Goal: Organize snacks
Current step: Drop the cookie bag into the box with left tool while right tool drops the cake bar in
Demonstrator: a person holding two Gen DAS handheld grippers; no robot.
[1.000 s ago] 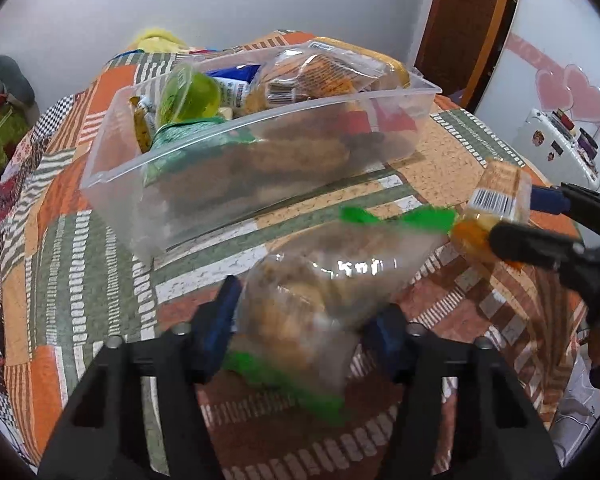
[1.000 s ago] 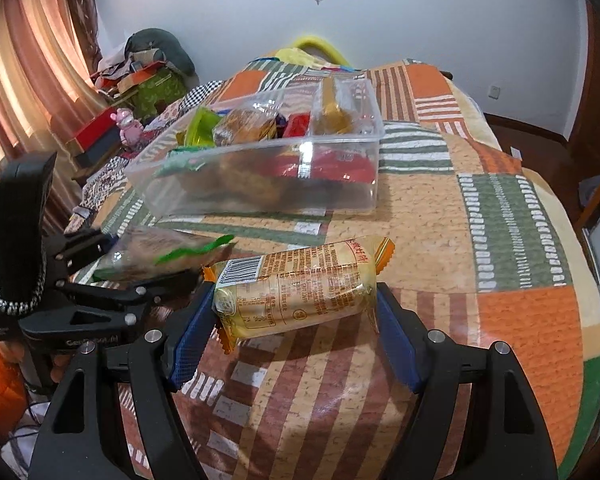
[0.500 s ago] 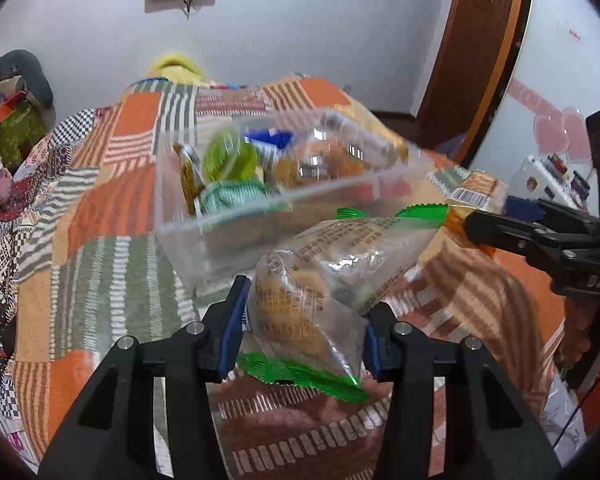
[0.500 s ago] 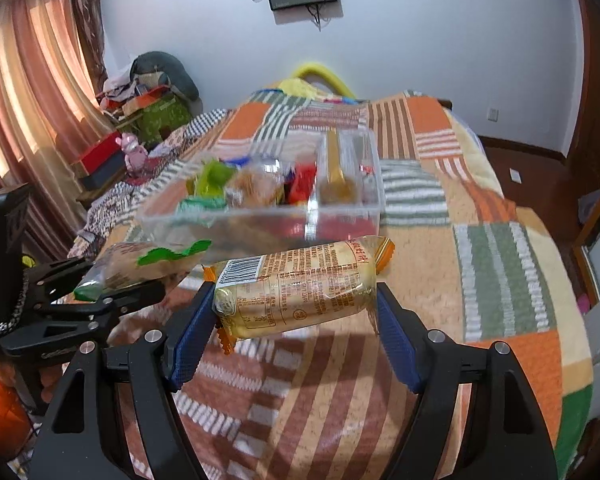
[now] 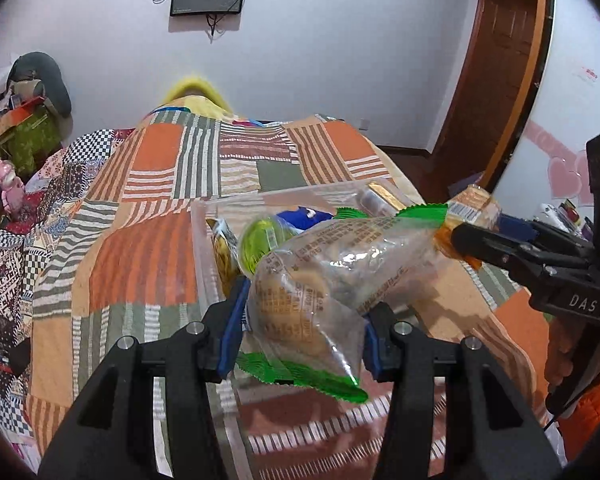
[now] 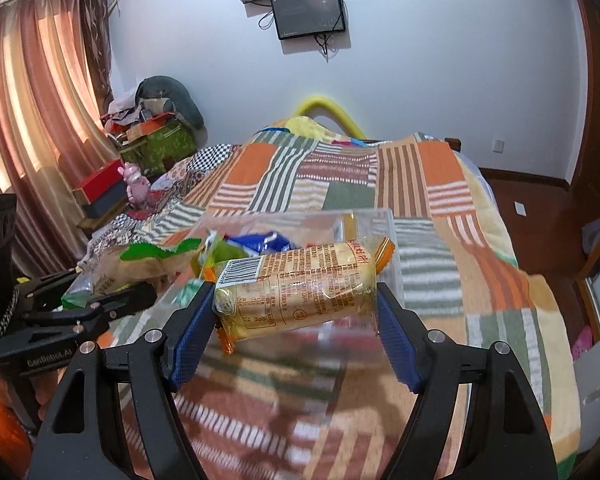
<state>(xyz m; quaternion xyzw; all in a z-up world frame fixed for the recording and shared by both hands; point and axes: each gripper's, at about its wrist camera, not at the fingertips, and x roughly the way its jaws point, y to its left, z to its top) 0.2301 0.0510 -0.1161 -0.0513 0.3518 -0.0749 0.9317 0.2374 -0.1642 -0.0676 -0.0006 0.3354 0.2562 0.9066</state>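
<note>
Glossy plastic wrapper (image 5: 320,280), seemingly cloth quilt (image 5: 140,216)

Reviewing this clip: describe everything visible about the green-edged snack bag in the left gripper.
The green-edged snack bag is a clear, crinkly plastic packet with serrated green seals at both ends, printed text and pale round biscuits inside. It is tilted, far end raised, held off the quilt near the clear bin. The left gripper pinches it between blue-padded fingers.

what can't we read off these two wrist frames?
- Clear bin: left wrist view, near wall and most contents hidden behind the green-edged packet.
- Bin, right wrist view: blurred, partly behind the orange-edged packet.
- Packet print: too small in both views.
- Bed near edge: cut off by both frames.
</note>
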